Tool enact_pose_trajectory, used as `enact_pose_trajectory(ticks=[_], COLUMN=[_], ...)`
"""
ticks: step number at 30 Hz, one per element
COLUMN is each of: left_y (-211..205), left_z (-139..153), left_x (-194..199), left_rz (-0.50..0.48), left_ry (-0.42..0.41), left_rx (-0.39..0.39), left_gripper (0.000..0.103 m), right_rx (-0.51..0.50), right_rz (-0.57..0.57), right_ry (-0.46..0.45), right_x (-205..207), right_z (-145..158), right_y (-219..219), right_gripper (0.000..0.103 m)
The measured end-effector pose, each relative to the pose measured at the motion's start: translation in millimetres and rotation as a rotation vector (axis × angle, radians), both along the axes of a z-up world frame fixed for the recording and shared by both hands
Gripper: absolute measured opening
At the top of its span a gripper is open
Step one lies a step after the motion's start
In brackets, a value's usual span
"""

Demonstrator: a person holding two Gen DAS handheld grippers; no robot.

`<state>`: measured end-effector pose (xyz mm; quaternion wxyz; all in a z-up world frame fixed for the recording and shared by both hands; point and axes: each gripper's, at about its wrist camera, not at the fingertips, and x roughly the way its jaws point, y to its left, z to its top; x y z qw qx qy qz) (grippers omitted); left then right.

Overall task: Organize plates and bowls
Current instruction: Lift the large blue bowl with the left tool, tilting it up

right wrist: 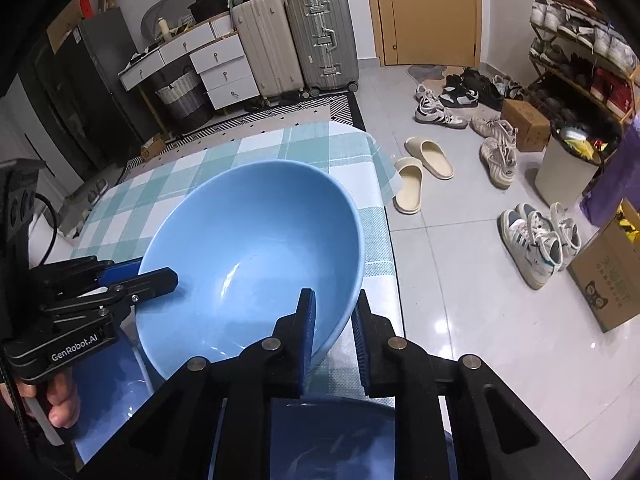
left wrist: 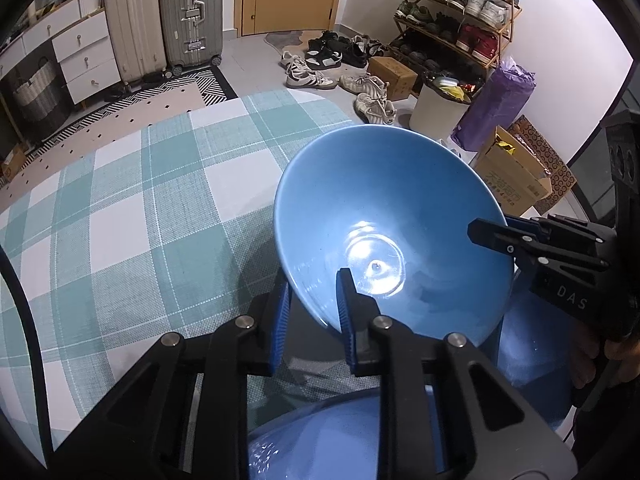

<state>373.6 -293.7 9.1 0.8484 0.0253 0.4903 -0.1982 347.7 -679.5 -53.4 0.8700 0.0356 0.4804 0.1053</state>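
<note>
Light blue bowl (left wrist: 384, 216) held tilted above the worktop (left wrist: 132, 208), which has a teal-and-white check cloth. Both tools pinch its rim at once.

Left tool (left wrist: 314, 304): narrow, clamped on the bowl's near rim, one blue pad (left wrist: 346, 308) inside the bowl, the other pad outside under the wall. In the right wrist view this tool (right wrist: 160, 276) comes in from the left, and its black finger lies over the bowl's inner wall.

Right tool (right wrist: 334, 328): narrow, clamped on the near right rim of the bowl (right wrist: 248, 256), one blue pad (right wrist: 308, 332) inside, the other outside. In the left wrist view it (left wrist: 488, 234) reaches in from the right and grips the bowl's right edge.

Bowl opening faces toward both cameras, glare spot on its bottom. Bowl sits over the near right part of the worktop, lifted clear of the cloth as far as I can tell.

Under and near the bowl: darker blue dishes (left wrist: 344, 432), at least two, one below the left tool and another (left wrist: 532, 352) to its right. Plate or bowl, cannot tell. Same dark blue pieces (right wrist: 108, 396) show low in the right wrist view.

Far background: two suitcases (right wrist: 296, 36), white drawer unit (right wrist: 216, 68), yellow door (right wrist: 432, 8), shoe rack (left wrist: 456, 12) far right, loose shoes (right wrist: 496, 152) and slippers (right wrist: 420, 172) on the tiled floor, cardboard box (right wrist: 612, 276), bin (left wrist: 440, 108).
</note>
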Motion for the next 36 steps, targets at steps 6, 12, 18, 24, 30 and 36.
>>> enact_pose_trajectory(ticks=[6, 12, 18, 24, 30, 36], left_y=[1, 0, 1, 4, 8, 10], left_z=[0, 5, 13, 27, 44, 64], left_x=[-1, -3, -6, -13, -23, -38], left_rz=[0.011, 0.014, 0.014, 0.021, 0.027, 0.029], left_ry=[-0.005, -0.027, -0.051, -0.077, -0.106, -0.134], left_rx=[0.007, 0.013, 0.005, -0.004, -0.015, -0.021], left_gripper=[0.019, 0.019, 0.019, 0.019, 0.019, 0.019], right_rx=[-0.005, -0.016, -0.01, -0.016, -0.021, -0.022], right_rz=[0.004, 0.017, 0.009, 0.008, 0.016, 0.02], right_ry=[-0.004, -0.022, -0.05, -0.085, -0.113, -0.141], right_x=[-2, -5, -10, -17, -27, -38], right_z=[1, 4, 14, 29, 44, 58], right_y=[0, 4, 2, 3, 7, 9], right_gripper=[0.019, 0.019, 0.019, 0.019, 0.019, 0.019])
